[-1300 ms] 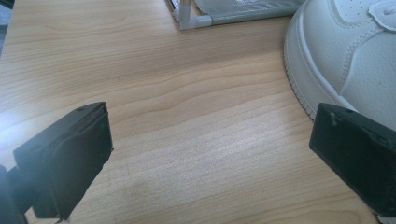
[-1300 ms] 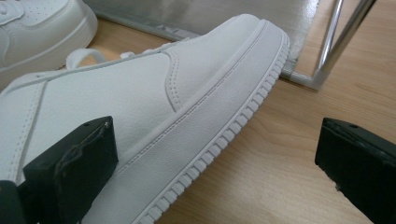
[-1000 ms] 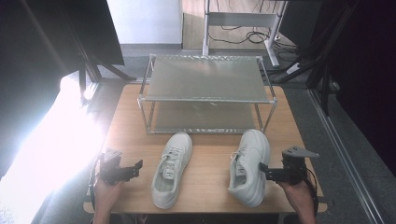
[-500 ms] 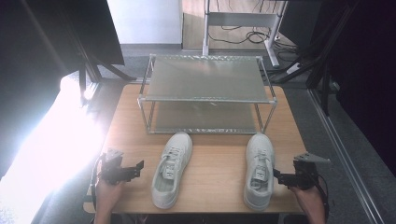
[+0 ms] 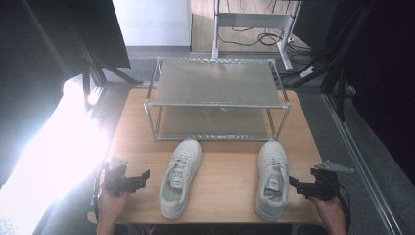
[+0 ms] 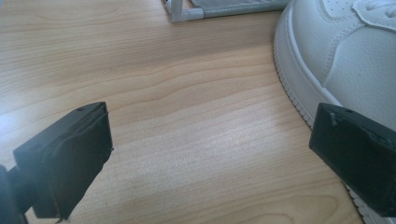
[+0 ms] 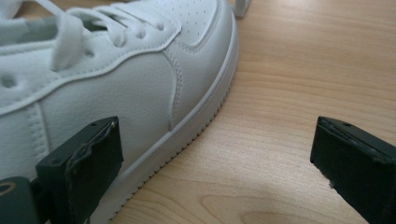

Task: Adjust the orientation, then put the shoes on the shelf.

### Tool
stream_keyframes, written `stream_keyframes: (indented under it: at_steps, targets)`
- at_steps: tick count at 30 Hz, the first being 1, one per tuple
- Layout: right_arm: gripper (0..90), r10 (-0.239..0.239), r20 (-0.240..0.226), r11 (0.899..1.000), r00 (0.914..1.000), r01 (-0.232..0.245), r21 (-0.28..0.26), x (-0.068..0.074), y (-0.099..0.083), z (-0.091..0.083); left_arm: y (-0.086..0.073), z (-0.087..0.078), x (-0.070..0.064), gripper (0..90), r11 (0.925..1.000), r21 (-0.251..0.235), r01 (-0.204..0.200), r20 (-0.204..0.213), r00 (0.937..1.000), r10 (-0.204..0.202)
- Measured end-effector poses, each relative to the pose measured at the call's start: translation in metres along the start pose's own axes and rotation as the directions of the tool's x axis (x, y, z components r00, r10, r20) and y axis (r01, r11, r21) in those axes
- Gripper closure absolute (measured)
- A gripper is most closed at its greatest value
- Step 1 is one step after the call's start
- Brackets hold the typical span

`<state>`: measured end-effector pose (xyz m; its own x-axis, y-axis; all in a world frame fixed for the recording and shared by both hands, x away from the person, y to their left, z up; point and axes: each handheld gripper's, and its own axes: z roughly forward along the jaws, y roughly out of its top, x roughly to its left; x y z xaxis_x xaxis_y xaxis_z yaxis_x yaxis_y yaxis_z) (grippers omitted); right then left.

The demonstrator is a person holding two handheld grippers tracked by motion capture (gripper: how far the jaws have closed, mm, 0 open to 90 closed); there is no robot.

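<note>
White sneakers, 2 pcs, on wooden counter before wire rack: left sneaker nr centre, right sneaker just beside my right gripper. My left gripper near left sneaker. Jaws both spread wide, holding nothing.

Smooth white leather-look shoes with ribbed rubbery soles on a matt pale wood-grain table; metal-framed rack.

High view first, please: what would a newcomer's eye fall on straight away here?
Two white sneakers stand on the wooden table, the left sneaker angled, the right sneaker straight. Behind them is a two-tier metal shoe rack, bare. The open left gripper and right gripper flank the pair.
</note>
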<state>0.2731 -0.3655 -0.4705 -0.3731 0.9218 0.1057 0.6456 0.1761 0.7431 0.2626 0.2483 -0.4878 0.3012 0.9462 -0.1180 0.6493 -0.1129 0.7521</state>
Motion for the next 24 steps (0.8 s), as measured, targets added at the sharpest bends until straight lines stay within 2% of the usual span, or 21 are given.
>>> stream_keyframes:
  at_steps: [5, 8, 15, 22, 24]
  targets:
    - [4.5, 0.016, -0.019, 1.0, 0.9997, -0.016, -0.018, 0.002, -0.002, -0.009, 0.0, -0.007, -0.006, 0.0, 1.0, 0.006, -0.001, 0.002, 1.0, 0.001]
    - [4.0, 0.022, -0.02, 0.999, 0.9996, -0.022, -0.033, 0.004, -0.004, -0.015, 0.0, -0.013, -0.008, 0.8, 1.0, -0.001, 0.003, -0.016, 0.9999, -0.003]
    - [3.5, 0.013, -0.046, 0.997, 0.9989, -0.016, -0.074, 0.015, -0.005, -0.031, 0.0, -0.032, -0.016, 1.5, 0.9996, -0.014, 0.023, 0.001, 0.9997, -0.023]
    - [3.1, 0.003, -0.088, 0.995, 0.9961, -0.011, -0.099, 0.034, -0.001, -0.042, 0.006, -0.041, -0.036, 1.0, 0.9996, -0.028, -0.003, 0.036, 0.9993, 0.004]
    - [3.2, -0.008, -0.076, 0.995, 0.9971, 0.0, -0.096, 0.039, -0.001, -0.041, 0.009, -0.04, -0.042, 0.6, 0.9996, -0.025, -0.009, 0.05, 0.9987, 0.011]
